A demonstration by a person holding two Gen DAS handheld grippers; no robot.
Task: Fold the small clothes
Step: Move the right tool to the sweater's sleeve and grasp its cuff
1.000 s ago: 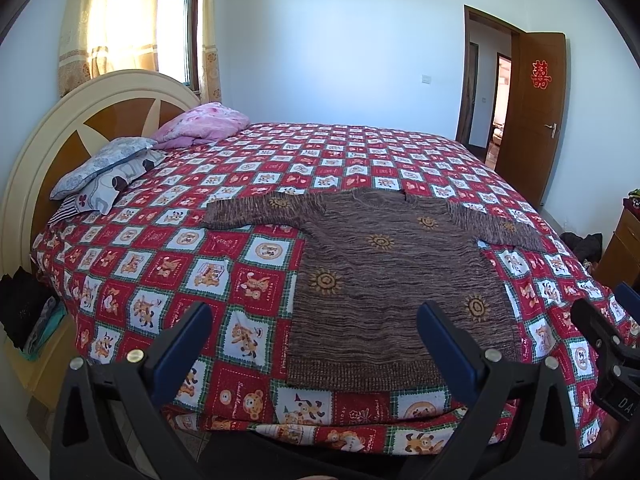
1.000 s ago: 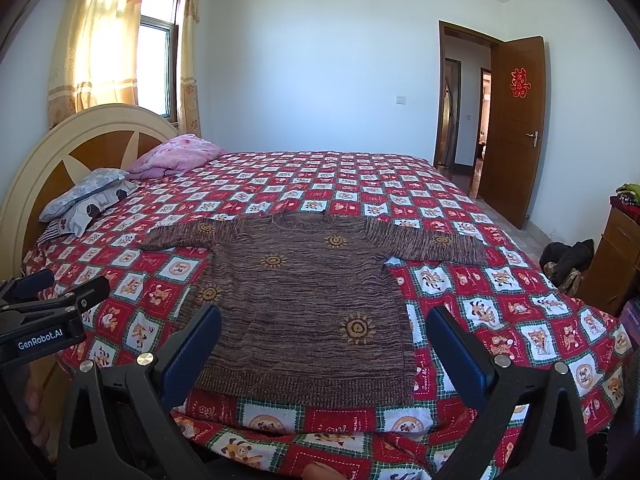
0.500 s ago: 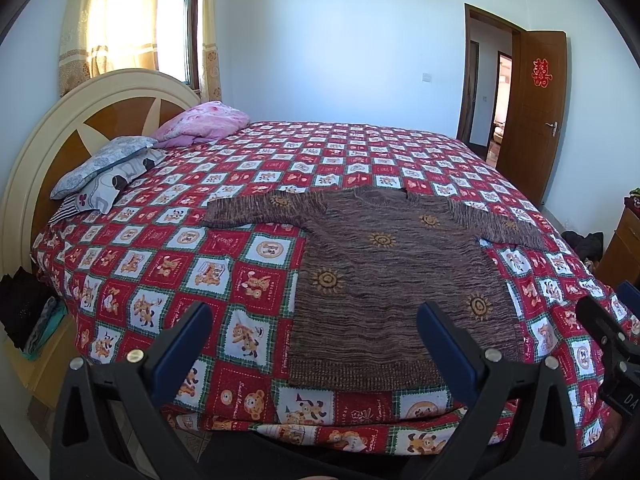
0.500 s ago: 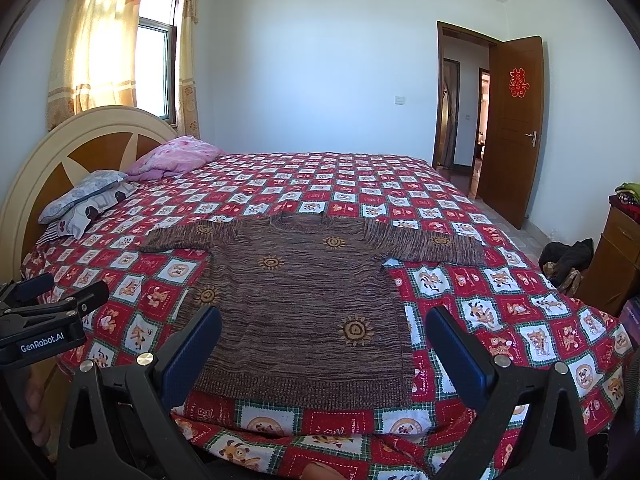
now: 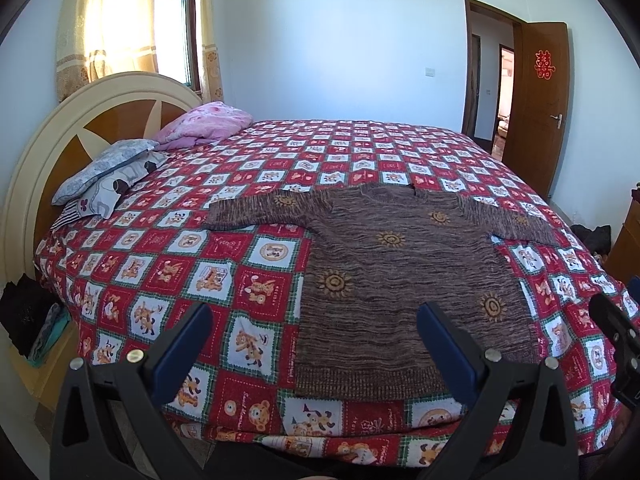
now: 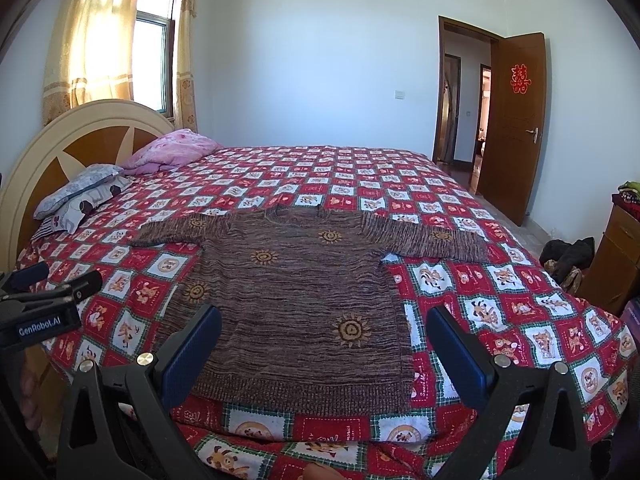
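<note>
A brown knit sweater (image 5: 392,272) with orange sun motifs lies flat on the bed, sleeves spread out to both sides, hem toward me. It also shows in the right wrist view (image 6: 296,300). My left gripper (image 5: 314,332) is open and empty, held above the near bed edge, to the left of the hem. My right gripper (image 6: 324,338) is open and empty, held over the hem. The left gripper's body shows at the left of the right wrist view (image 6: 44,308).
The bed has a red checkered cartoon bedspread (image 5: 168,280). Pillows (image 5: 108,172) and a pink quilt (image 5: 204,124) lie by the headboard (image 5: 80,120). A wooden door (image 6: 516,120) stands open at the right. A wooden cabinet (image 6: 616,256) and dark clothes (image 6: 568,256) are at the right.
Both grippers have drifted slightly closer to the bed and a little upward in view. The sweater has not moved. Both stay open.
</note>
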